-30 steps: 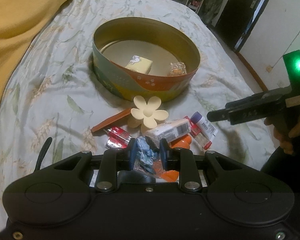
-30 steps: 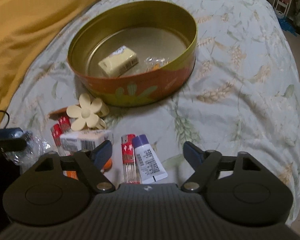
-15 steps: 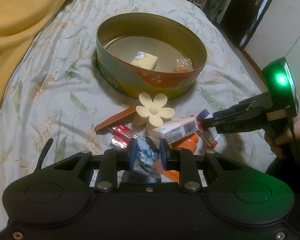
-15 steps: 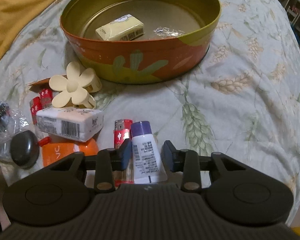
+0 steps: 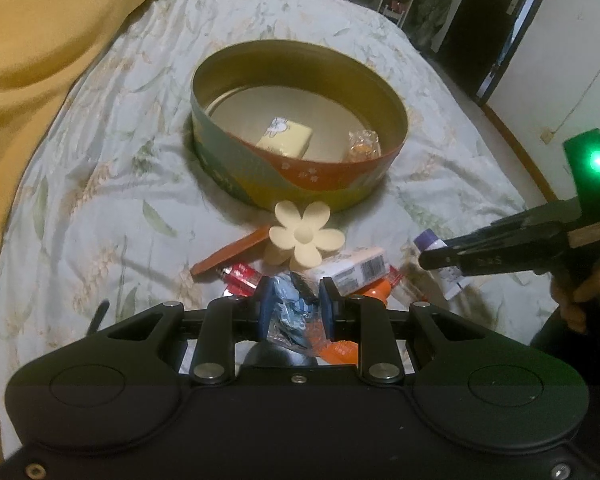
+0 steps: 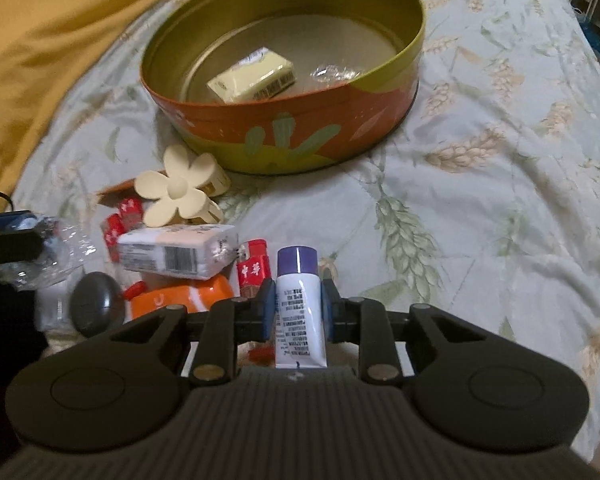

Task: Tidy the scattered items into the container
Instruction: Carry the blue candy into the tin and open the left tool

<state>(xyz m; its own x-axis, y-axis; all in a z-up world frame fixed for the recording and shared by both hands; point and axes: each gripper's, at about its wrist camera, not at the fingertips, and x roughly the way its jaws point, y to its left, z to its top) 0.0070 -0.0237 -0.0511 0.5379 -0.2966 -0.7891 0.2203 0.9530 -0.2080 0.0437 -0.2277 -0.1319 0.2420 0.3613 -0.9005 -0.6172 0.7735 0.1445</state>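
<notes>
White tube (image 6: 299, 312) sits clamped between right jaws; left jaws seemingly grip crinkly packet (image 5: 291, 312).

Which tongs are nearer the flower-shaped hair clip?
Left. The left tongs sit just below the hair clip, gripping a clear packet; the right tongs are further, holding a tube.

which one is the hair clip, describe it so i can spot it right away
Find the big round tin on the floral bedspread. Against the tin's near wall, at the far edge of the pile of small items, lies the hair clip. It is the only cream, flower-shaped piece with five rounded petals; its neighbours are boxy packs and red lighters.
</notes>
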